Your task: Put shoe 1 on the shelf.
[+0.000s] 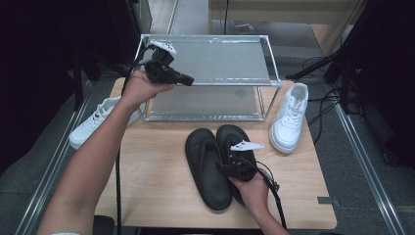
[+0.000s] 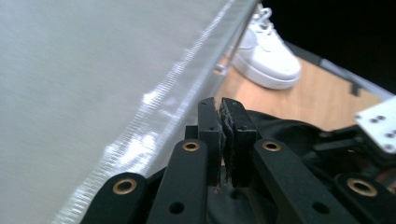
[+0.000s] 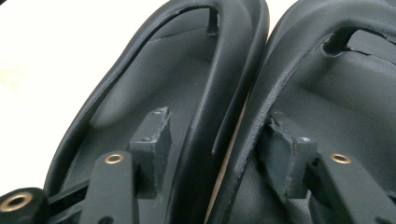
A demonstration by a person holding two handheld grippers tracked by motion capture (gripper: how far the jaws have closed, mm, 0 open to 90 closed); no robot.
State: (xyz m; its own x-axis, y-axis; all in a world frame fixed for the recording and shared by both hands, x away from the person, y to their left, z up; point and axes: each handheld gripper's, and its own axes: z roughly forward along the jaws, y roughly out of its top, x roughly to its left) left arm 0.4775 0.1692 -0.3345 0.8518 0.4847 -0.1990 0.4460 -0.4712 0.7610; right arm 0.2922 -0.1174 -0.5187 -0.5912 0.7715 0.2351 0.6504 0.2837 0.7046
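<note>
**Both slippers in one pinch**

My right tongs (image 1: 234, 164) sit low over the pair of black slippers (image 1: 208, 166), which lie side by side near the front of the worktop (image 1: 156, 166), toes pointing toward the rack. In the right gripper view one pad (image 3: 152, 140) rests inside the left slipper and the other (image 3: 285, 154) inside the right one, so the two touching inner walls stand between them. That is the point of this placement: squeeze those walls together and the pair lifts as one. The pads straddle the walls but do not clearly press them yet; the tongs are open, not gripping.

My left tongs (image 1: 182, 78) are closed on nothing, pads flat together, held up at the front edge of the wire rack (image 1: 220, 58), clear of the shoes. I judge it is parked there to keep out of the way.

One white sneaker (image 1: 289, 116) stands right of the rack; another white sneaker (image 1: 93, 122) lies off the worktop's left edge.
</note>
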